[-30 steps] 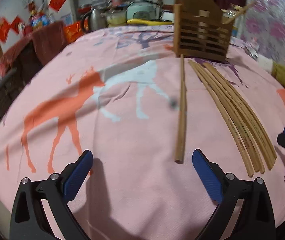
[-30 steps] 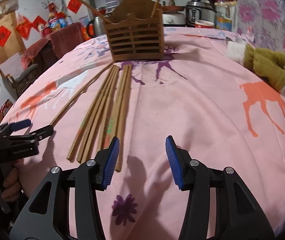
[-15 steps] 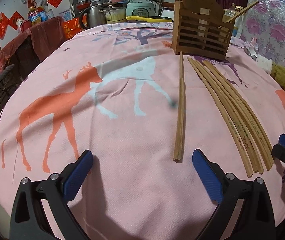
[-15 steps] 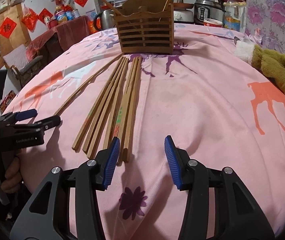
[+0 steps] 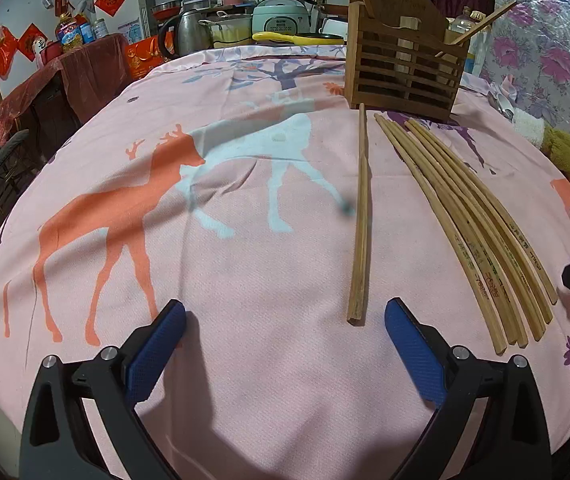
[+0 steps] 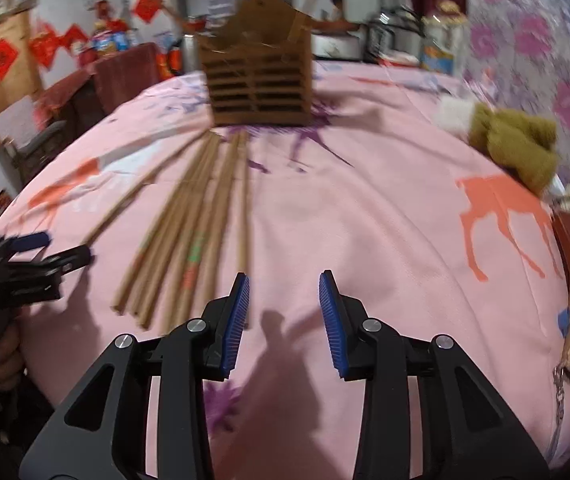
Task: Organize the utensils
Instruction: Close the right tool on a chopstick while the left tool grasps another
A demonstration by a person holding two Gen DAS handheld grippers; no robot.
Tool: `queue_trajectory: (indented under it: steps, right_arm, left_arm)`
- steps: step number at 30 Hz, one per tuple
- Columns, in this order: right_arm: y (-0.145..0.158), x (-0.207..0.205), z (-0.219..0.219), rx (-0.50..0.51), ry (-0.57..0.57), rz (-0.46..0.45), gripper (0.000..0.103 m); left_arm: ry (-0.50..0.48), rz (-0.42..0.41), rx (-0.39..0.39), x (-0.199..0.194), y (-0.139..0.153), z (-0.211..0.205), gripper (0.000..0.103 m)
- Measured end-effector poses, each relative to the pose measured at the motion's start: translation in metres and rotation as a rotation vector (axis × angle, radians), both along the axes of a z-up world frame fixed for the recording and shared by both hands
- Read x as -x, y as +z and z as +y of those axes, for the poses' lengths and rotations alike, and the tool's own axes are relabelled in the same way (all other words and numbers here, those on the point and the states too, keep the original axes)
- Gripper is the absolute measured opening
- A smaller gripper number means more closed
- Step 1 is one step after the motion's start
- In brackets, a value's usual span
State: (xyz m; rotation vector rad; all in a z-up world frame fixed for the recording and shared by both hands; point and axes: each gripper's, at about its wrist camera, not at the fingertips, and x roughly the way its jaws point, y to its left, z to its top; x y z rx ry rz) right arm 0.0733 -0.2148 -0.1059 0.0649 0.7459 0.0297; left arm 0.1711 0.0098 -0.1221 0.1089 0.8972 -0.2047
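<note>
So my worktop (image 5: 245, 360) has the slatted wooden holder (image 5: 403, 70) at the back, loose chopsticks (image 5: 481, 236) lying fanned out before it, and my left hand-held gripper (image 5: 285, 332) and right hand-held gripper (image 6: 284, 312) both spread wide, empty.

Both wrist cams sat low over the bench (image 5: 245, 352), facing forward. They shared the chopsticks (image 5: 481, 236) and wooden holder (image 6: 259, 80), left cam looking from further left.

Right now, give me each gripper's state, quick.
Left gripper: open, holding nothing, fingers wide apart above the tablecloth.
Right gripper: open, holding nothing, near the chopsticks' ends.
</note>
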Motion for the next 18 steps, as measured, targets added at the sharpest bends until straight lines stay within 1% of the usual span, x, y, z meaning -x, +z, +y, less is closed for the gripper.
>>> queue_trajectory:
  steps: [3,5,10,16,18]
  right_arm:
    - [-0.001,0.001,0.009,0.006,0.047,0.006,0.023]
    - [-0.004,-0.002,0.009,-0.006,0.050,0.022,0.018]
    - [-0.014,-0.010,0.007,-0.032,0.042,0.078,0.016]
    - [-0.015,-0.009,0.007,-0.030,0.041,0.083,0.016]
    - [-0.015,-0.009,0.006,-0.034,0.041,0.084,0.016]
  left_arm:
    - [0.000,0.000,0.000,0.000,0.000,0.000,0.098]
    - [0.000,0.000,0.000,0.000,0.000,0.000,0.098]
    - [-0.001,0.001,0.001,0.000,0.000,0.001,0.098]
    - [-0.016,-0.005,0.005,0.002,0.001,-0.001,0.097]
    - [-0.032,-0.015,0.000,0.004,0.002,-0.004,0.090]
